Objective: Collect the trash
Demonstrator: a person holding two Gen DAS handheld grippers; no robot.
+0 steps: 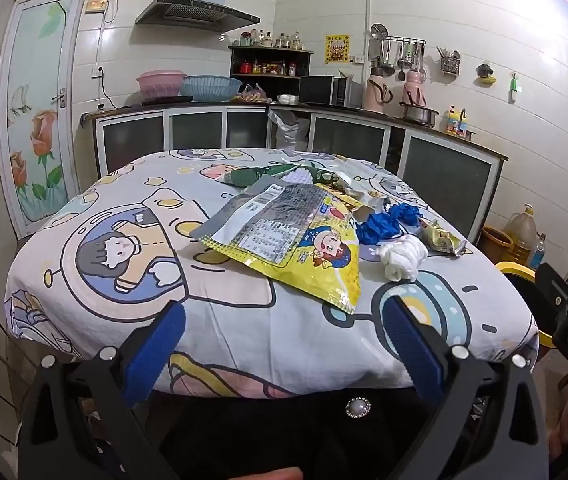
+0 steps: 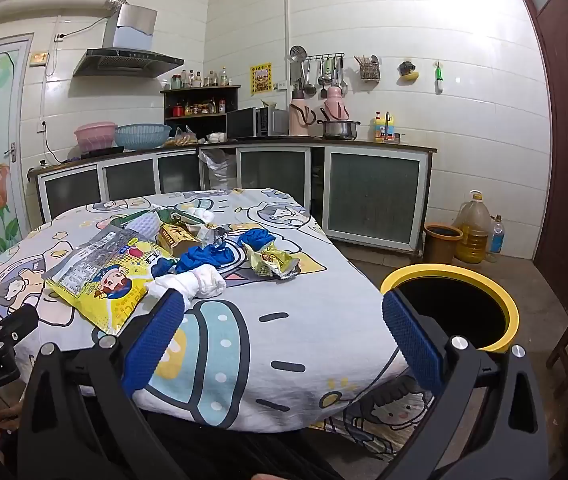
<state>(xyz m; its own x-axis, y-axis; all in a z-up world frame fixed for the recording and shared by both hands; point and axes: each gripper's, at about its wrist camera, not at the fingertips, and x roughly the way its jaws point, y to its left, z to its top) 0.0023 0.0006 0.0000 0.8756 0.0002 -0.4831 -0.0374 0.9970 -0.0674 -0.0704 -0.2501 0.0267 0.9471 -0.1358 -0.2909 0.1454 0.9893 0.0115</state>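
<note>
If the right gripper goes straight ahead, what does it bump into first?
Probably the crumpled white tissue wad near the open right gripper, lying on the cartoon-print tablecloth. Depth is hard to judge.

- The left black two-finger gripper with blue ribbed pads (image 1: 284, 344) is held level, its fingers spread wide apart with nothing between them.
- The right black two-finger gripper with blue ribbed pads (image 2: 282, 340) is likewise held level, its fingers spread wide apart and nothing gripped.
- The two grippers are held side by side: the right one's black body is seen at the right edge of the left wrist view, the left one's at the left edge of the right wrist view.
- A fingertip (image 1: 280, 473) is glimpsed at the bottom edge.
</note>
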